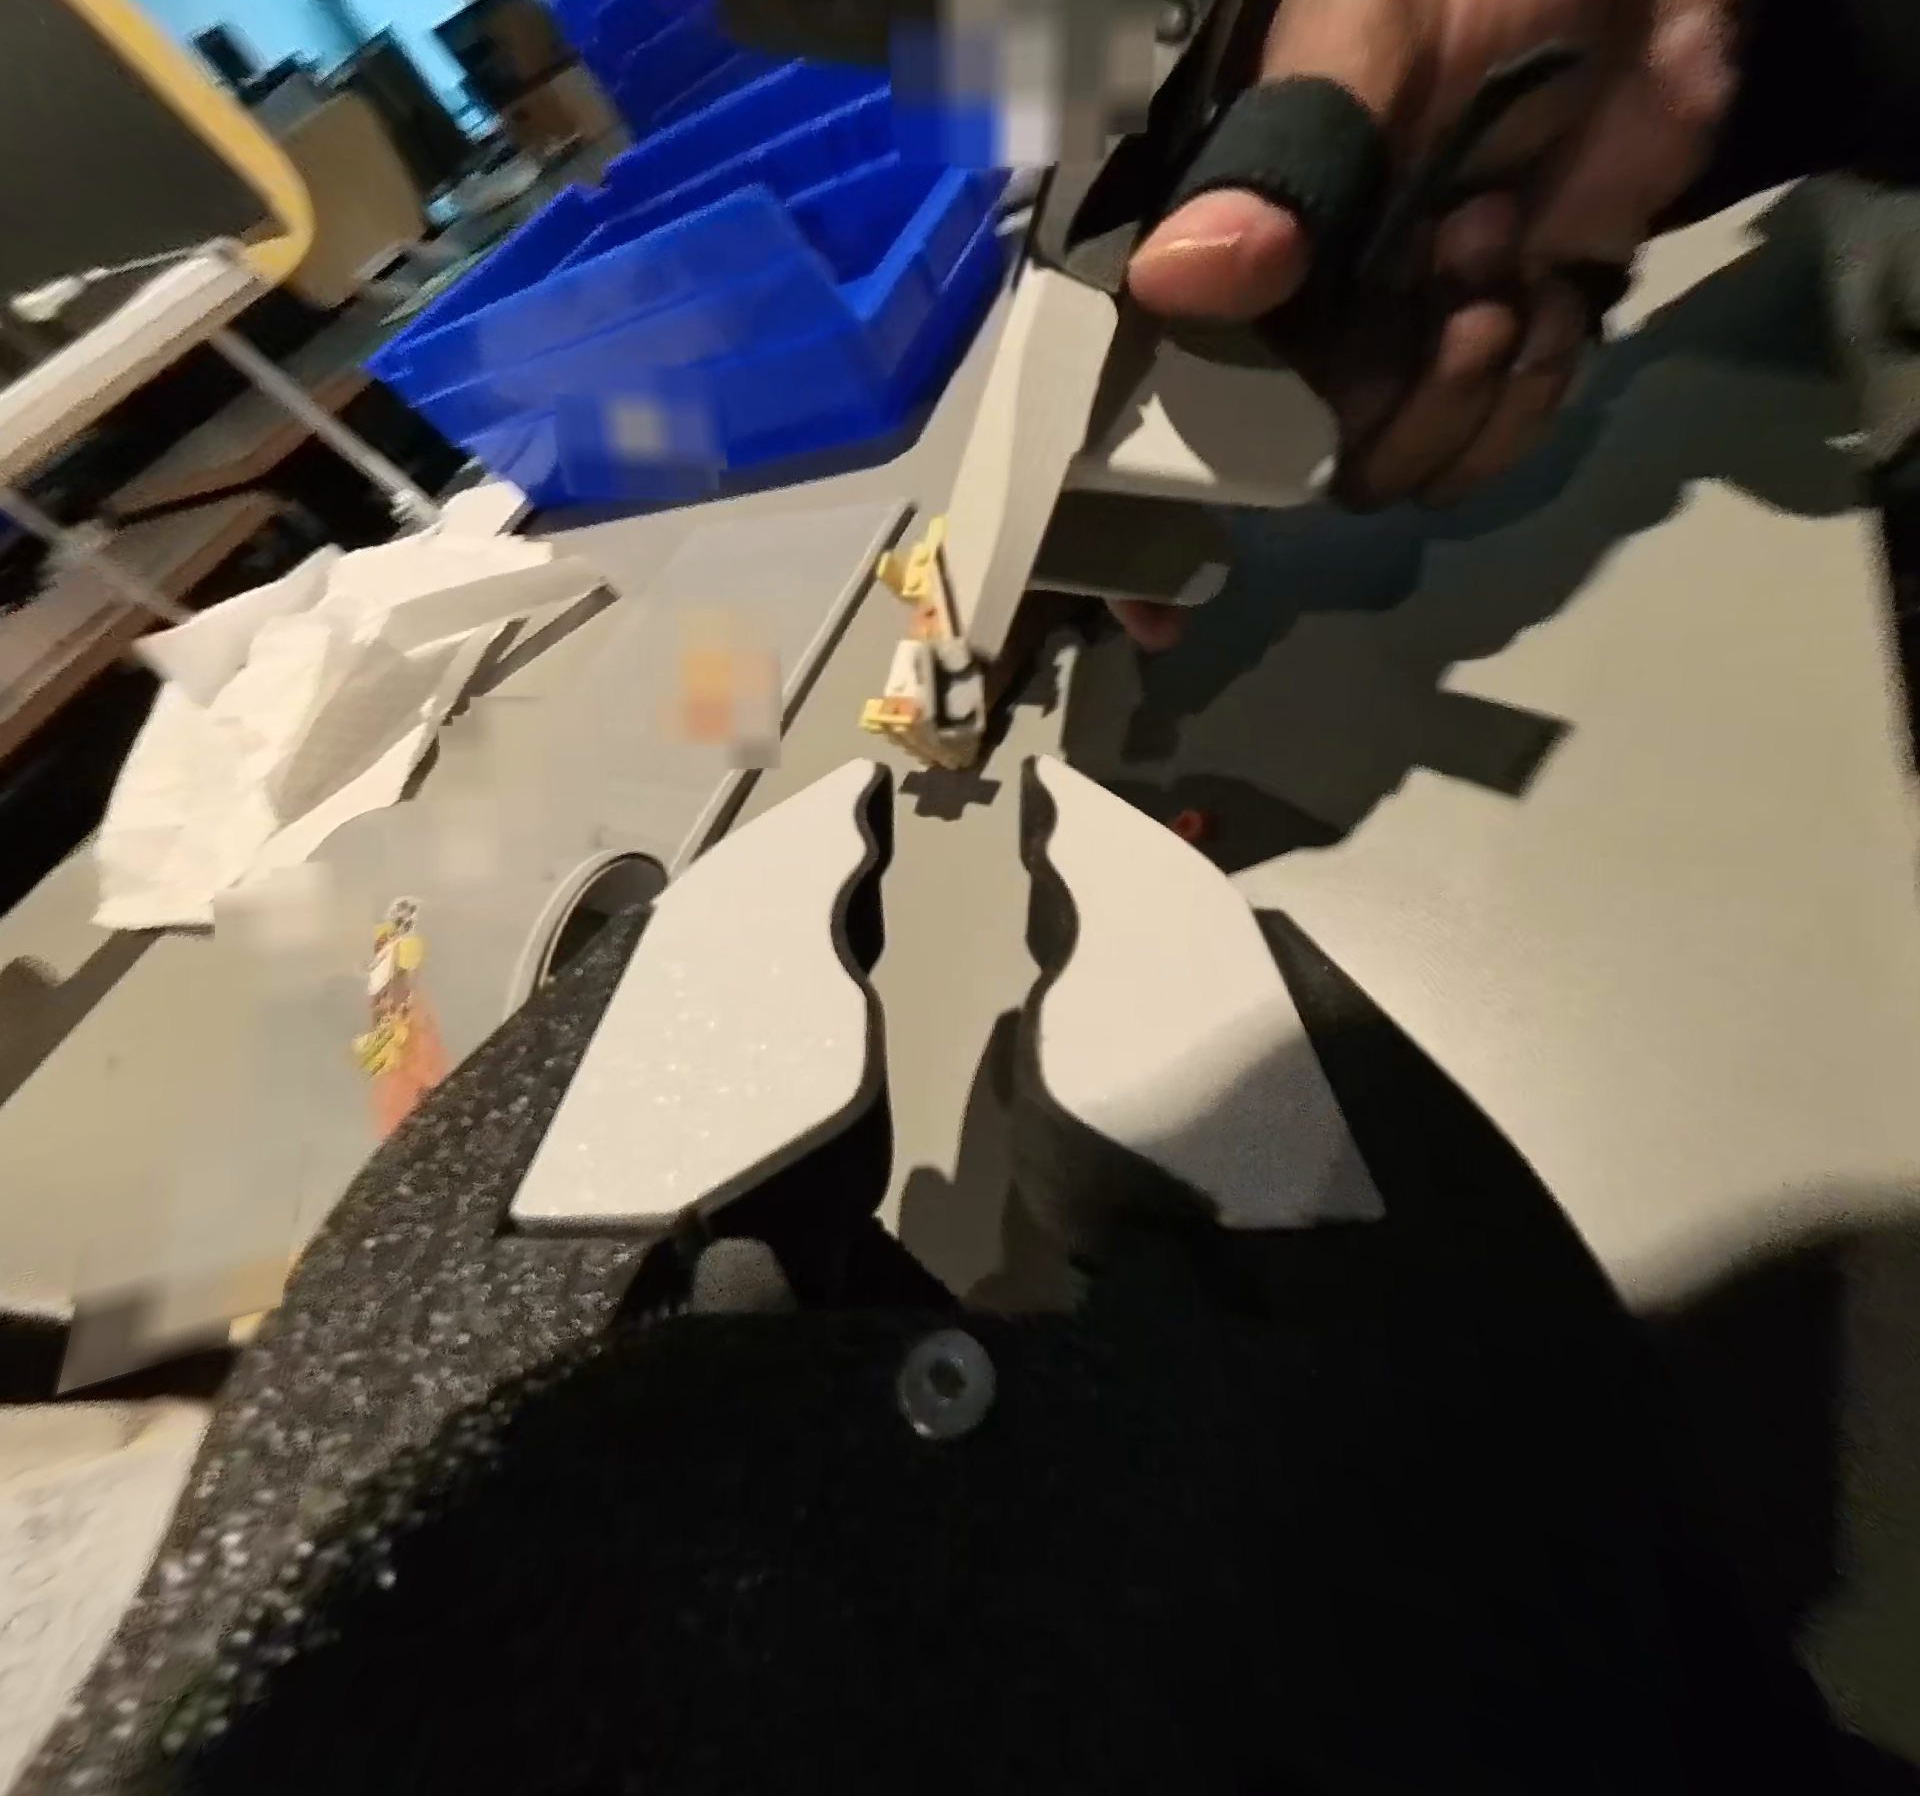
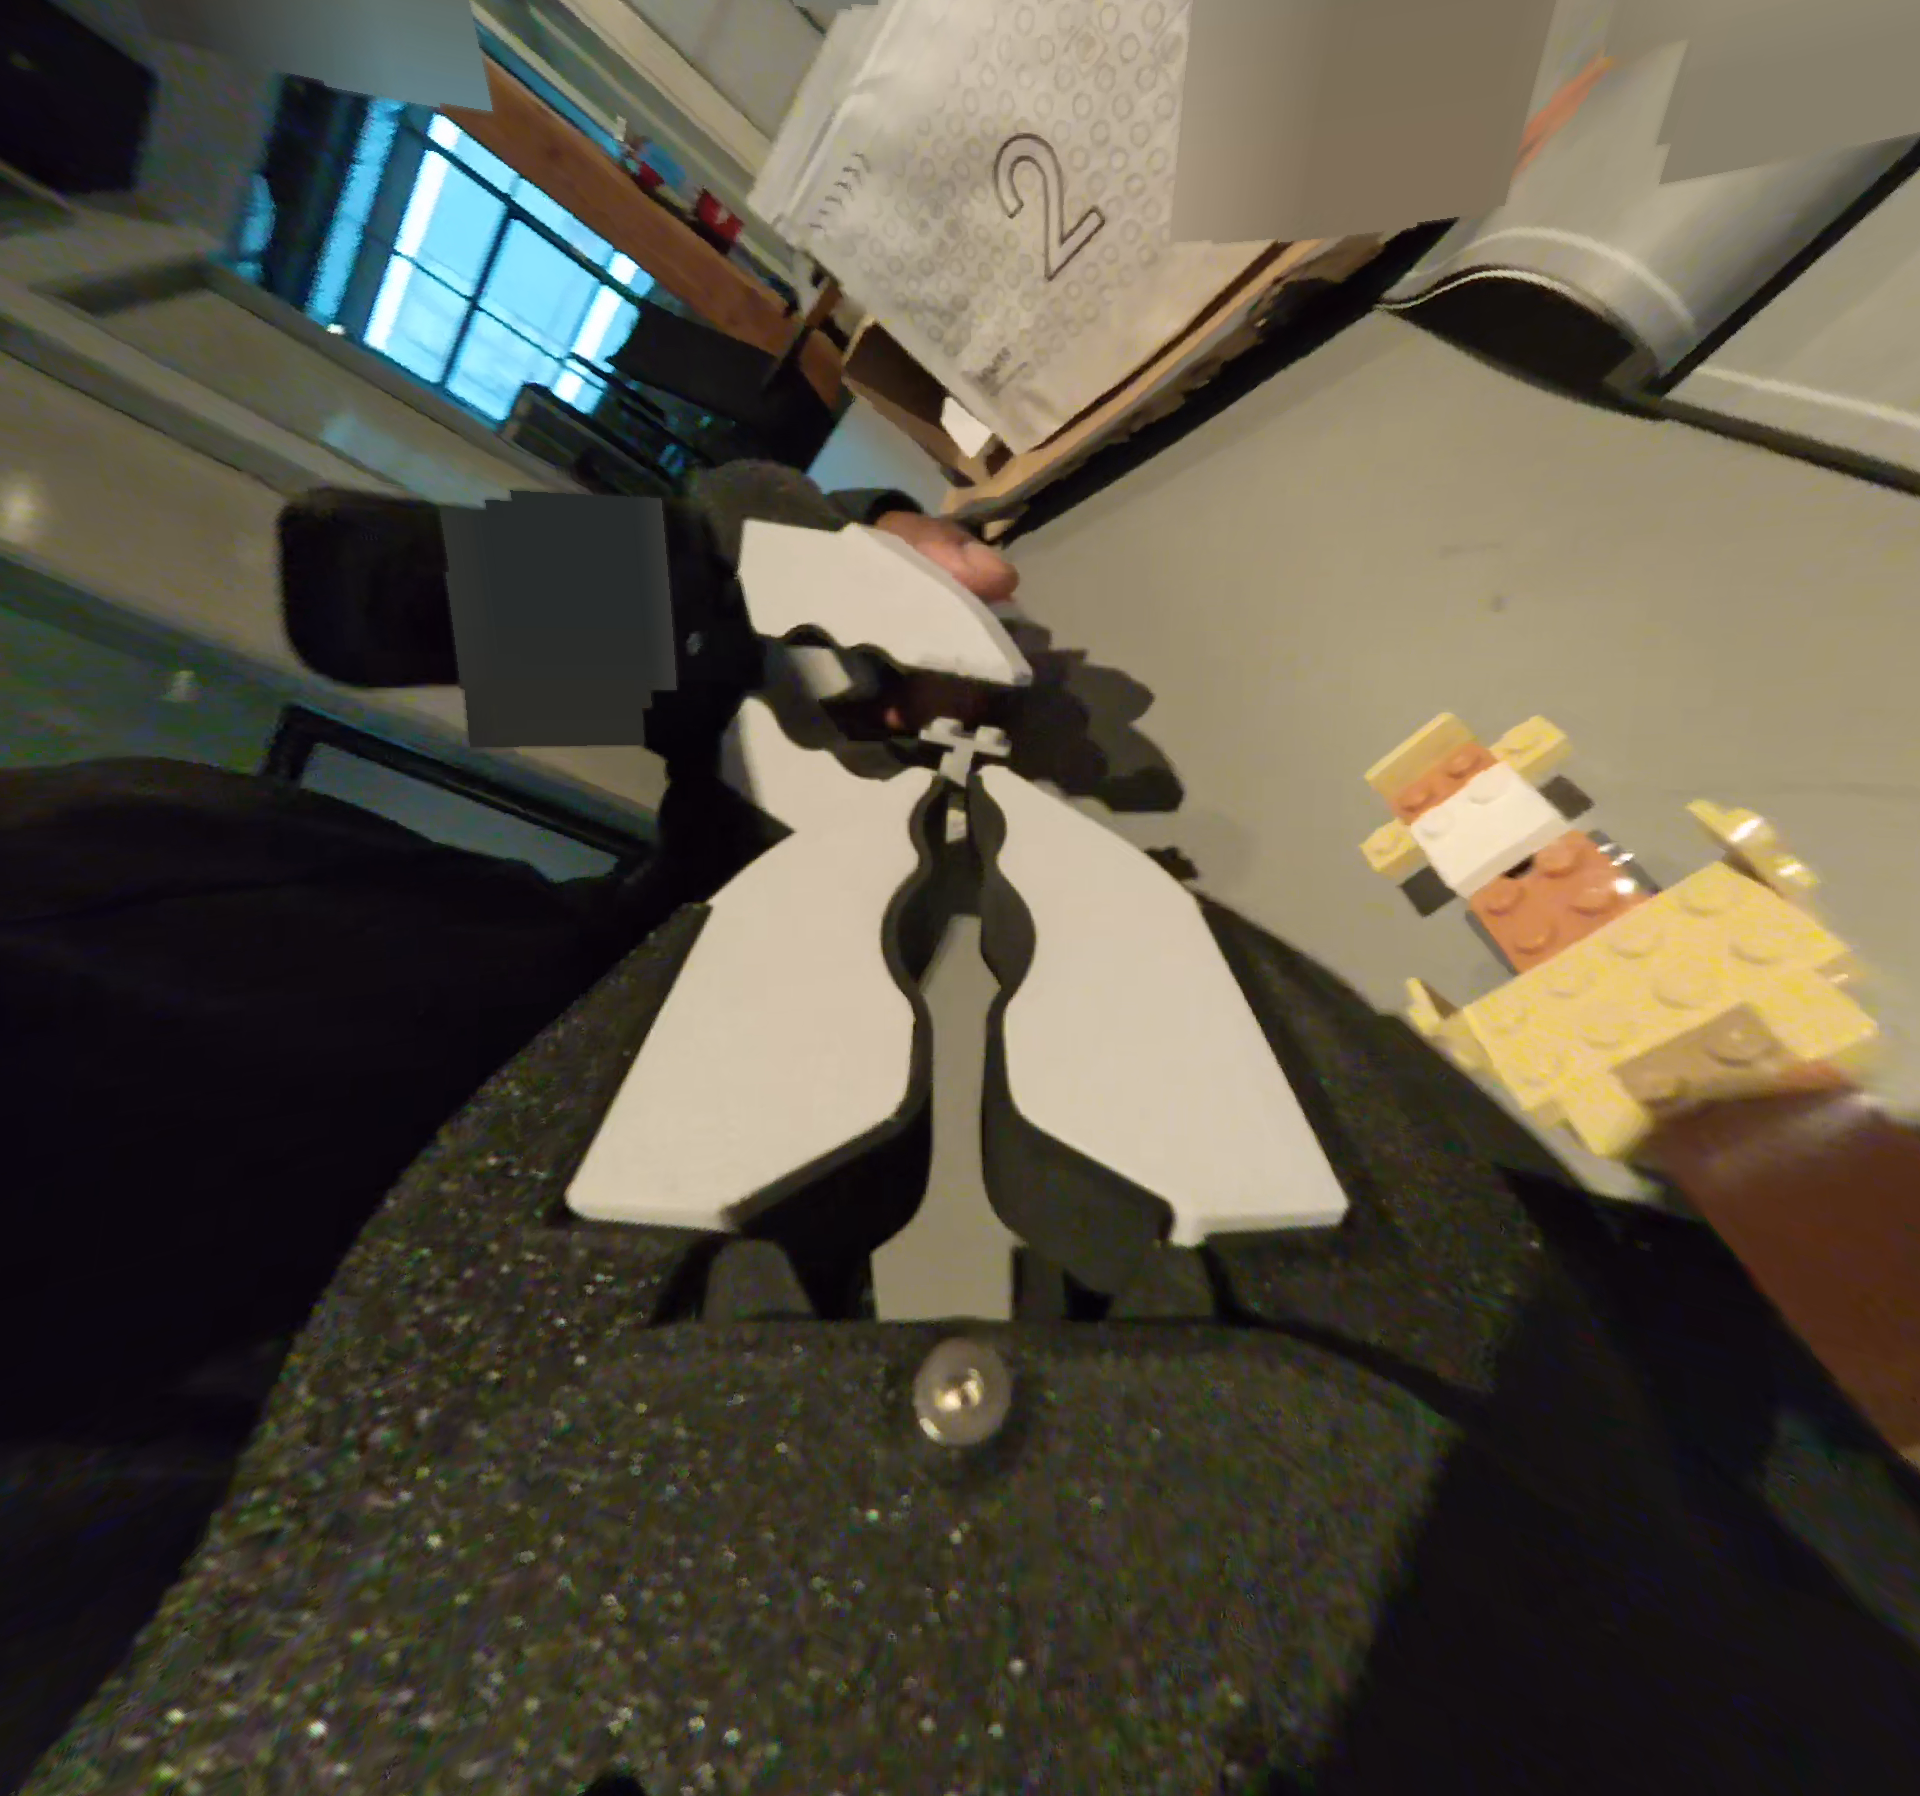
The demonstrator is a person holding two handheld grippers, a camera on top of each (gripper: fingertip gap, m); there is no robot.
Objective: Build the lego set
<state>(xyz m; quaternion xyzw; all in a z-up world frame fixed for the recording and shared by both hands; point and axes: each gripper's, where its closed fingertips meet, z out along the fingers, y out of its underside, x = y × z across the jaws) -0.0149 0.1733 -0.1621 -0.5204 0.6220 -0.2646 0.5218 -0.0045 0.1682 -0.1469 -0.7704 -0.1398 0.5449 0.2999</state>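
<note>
1. The right gripper [image 2: 958,790] is pinching a small grey cross-shaped piece [image 2: 964,747] at its fingertips, jaws nearly closed on it.
2. The left gripper [image 1: 956,780] is standing part-open with nothing between its jaws, close to the right one's tips.
3. The tan, brown and white lego model [image 2: 1590,925] is sitting on the grey table [image 2: 1455,551], just beside the right gripper.
4. The piece is looking light, stiff and slippery, best held by its stem; the model would likely come apart if squeezed hard.
5. Motion blur and the gripper tip are hiding how the model and piece stand to each other in the left wrist view.
</note>
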